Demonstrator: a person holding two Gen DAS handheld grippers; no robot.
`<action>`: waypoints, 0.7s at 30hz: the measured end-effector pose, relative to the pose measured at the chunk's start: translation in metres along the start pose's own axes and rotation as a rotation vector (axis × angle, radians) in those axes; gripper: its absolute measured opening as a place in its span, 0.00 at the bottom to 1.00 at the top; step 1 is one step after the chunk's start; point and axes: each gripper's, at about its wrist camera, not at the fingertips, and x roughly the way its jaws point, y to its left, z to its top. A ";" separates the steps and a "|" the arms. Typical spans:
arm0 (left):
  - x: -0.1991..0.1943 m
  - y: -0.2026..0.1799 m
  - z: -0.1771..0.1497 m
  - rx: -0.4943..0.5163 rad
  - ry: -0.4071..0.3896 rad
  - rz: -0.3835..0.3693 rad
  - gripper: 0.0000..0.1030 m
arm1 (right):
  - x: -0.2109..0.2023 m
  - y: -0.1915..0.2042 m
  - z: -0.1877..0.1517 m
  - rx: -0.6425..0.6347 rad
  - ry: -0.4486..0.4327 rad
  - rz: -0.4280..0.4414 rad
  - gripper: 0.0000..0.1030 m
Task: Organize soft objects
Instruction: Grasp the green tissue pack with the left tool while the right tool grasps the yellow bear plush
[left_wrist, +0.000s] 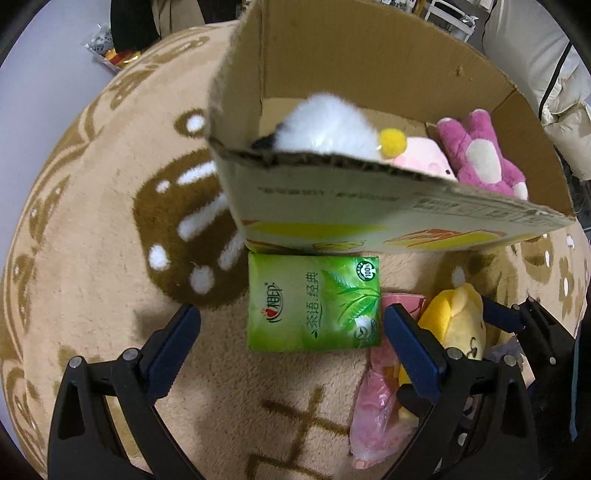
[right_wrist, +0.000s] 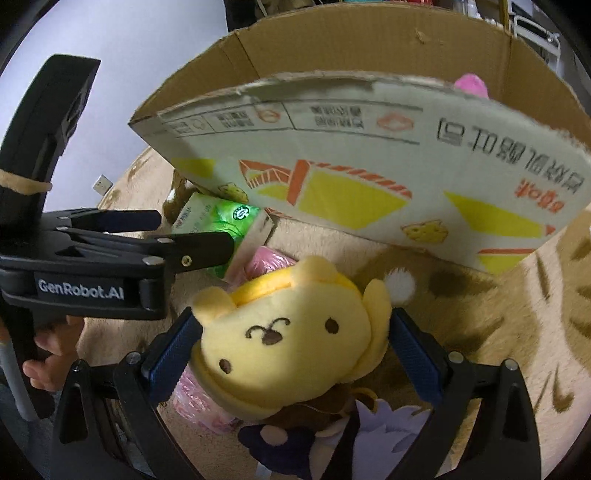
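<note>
A cardboard box (left_wrist: 369, 206) stands on the beige rug and holds a white fluffy toy (left_wrist: 332, 125), a pale pink toy (left_wrist: 424, 158) and a magenta plush (left_wrist: 480, 155). A green tissue pack (left_wrist: 314, 302) lies in front of the box, between the open jaws of my left gripper (left_wrist: 291, 325), which hovers over it without touching. My right gripper (right_wrist: 295, 339) is closed on the head of a yellow bear plush (right_wrist: 288, 339), beside the pack. The plush also shows in the left wrist view (left_wrist: 458, 321). A pink plastic packet (left_wrist: 376, 406) lies under it.
The box's near wall (right_wrist: 369, 166) rises close ahead of both grippers. The left gripper's body (right_wrist: 110, 258) crosses the left of the right wrist view. The patterned rug (left_wrist: 92, 258) extends left. A snack bag (left_wrist: 107, 48) lies on the floor beyond the rug.
</note>
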 end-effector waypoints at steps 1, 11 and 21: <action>0.003 -0.001 0.000 0.002 0.005 0.000 0.96 | 0.001 0.000 0.001 -0.001 0.000 0.001 1.00; 0.024 0.000 0.007 -0.001 0.037 0.013 0.84 | 0.006 0.001 0.005 -0.012 0.012 0.018 0.90; 0.021 0.003 0.001 0.001 0.032 0.041 0.73 | 0.000 0.003 0.003 -0.030 -0.007 0.000 0.87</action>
